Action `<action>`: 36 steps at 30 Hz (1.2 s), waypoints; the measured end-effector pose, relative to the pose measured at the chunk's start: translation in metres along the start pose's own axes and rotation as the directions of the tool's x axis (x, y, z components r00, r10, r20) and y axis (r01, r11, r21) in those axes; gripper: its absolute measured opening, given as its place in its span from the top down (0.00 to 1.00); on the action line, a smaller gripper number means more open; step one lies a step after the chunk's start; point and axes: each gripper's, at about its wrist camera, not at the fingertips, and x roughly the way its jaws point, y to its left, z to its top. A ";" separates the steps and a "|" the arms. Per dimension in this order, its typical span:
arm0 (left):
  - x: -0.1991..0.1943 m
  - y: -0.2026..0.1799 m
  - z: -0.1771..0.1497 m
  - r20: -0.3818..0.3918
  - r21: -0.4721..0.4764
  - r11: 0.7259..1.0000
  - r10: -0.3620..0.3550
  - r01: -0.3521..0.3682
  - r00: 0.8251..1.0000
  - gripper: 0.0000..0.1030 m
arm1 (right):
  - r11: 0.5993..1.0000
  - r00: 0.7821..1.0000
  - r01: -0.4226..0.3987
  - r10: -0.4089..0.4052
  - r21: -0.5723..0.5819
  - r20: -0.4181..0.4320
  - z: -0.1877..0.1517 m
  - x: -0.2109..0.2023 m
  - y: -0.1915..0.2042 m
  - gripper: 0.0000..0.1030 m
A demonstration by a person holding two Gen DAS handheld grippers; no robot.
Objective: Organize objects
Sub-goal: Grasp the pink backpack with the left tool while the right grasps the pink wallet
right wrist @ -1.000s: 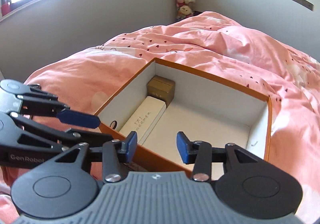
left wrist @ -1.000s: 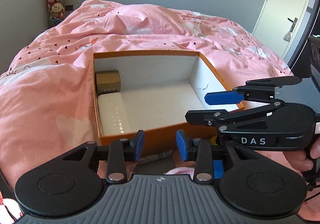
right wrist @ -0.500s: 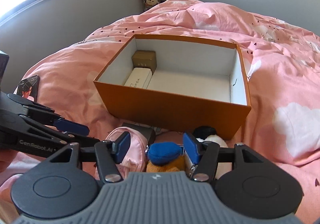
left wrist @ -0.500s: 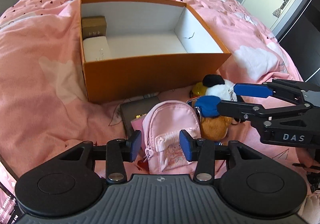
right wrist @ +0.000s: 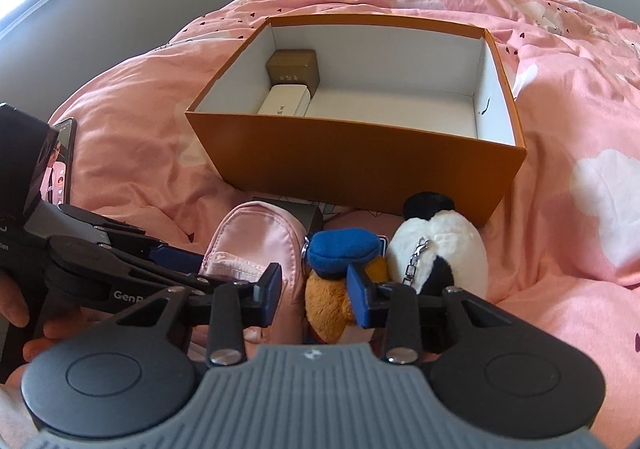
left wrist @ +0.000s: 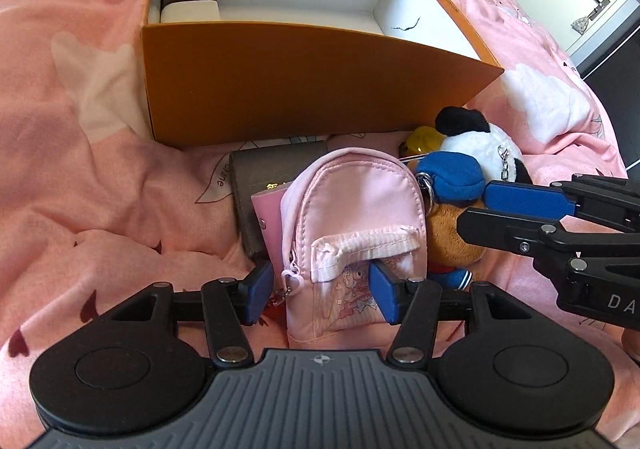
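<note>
While both grippers point steeply down at the heap of small things in front of the orange box (right wrist: pixel 352 165), the relation that matters is which tool sits over which item. The left gripper (left wrist: pixel 316 297) straddles the lower end of the pink mini backpack (left wrist: pixel 352 217), whose long axis runs away from it toward the box; its jaws are opening, with the backpack's pocket between the pads but not yet pressed by either. The right gripper (right wrist: pixel 314 299) hangs over the brown plush with the blue cap (right wrist: pixel 340 273), just beside the backpack; its jaws are closing with the plush body between them, and I judge them not yet clamped, since the near pad looks short of the fur. So the left hand is nearer the backpack and the right nearer the plush.

Counted: one backpack, one blue-capped plush, one black-and-white plush (right wrist: pixel 436 249) with a clip chain, one yellow item (left wrist: pixel 424 139) (mostly hidden, too little shows to name it), one dark flat case (left wrist: pixel 264 193) under the backpack, and one pink card-like piece (left wrist: pixel 269 217) beside it. Inside the box, against its left wall, lie two things: a gold-brown small box (right wrist: pixel 294 67) and a white box (right wrist: pixel 286 101). A phone (right wrist: pixel 60 165) lies on the pink duvet (right wrist: pixel 560 89), well apart to the left.
</note>
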 end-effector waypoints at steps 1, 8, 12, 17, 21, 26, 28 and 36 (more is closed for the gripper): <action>0.001 0.000 0.000 0.001 0.000 1.000 -0.001 0.001 1.000 0.39 | 1.000 1.000 0.002 -0.002 -0.003 -0.001 0.000 0.000 0.000 0.62; -0.006 -0.003 -0.001 0.016 -0.011 1.000 0.006 -0.006 1.000 0.74 | 1.000 1.000 0.018 -0.018 -0.025 -0.004 0.001 -0.001 0.003 0.62; -0.023 -0.004 0.004 0.050 -0.001 1.000 0.019 -0.019 0.999 0.80 | 0.998 1.000 0.023 -0.022 -0.057 0.014 0.004 -0.008 0.005 0.63; -0.052 0.003 0.014 0.113 0.000 0.996 0.089 -0.090 0.990 0.80 | 0.993 0.999 -0.015 0.020 -0.119 0.041 0.017 -0.014 0.013 0.68; -0.063 0.017 0.020 0.121 -0.033 0.991 0.136 -0.133 0.983 0.80 | 0.988 0.997 -0.072 0.072 -0.136 -0.008 0.034 -0.002 0.015 0.69; -0.061 0.025 0.022 0.113 -0.047 0.989 0.147 -0.142 0.983 0.80 | 0.956 0.987 -0.132 0.103 -0.262 -0.122 0.060 0.026 0.025 0.55; -0.059 0.026 0.022 0.110 -0.046 0.987 0.161 -0.157 0.981 0.80 | 0.936 0.969 -0.180 0.117 -0.303 -0.216 0.067 0.046 0.028 0.53; -0.050 0.033 0.021 0.089 -0.047 0.981 0.190 -0.186 0.978 0.81 | 0.928 0.870 -0.244 0.083 -0.280 -0.486 0.072 0.117 0.023 0.41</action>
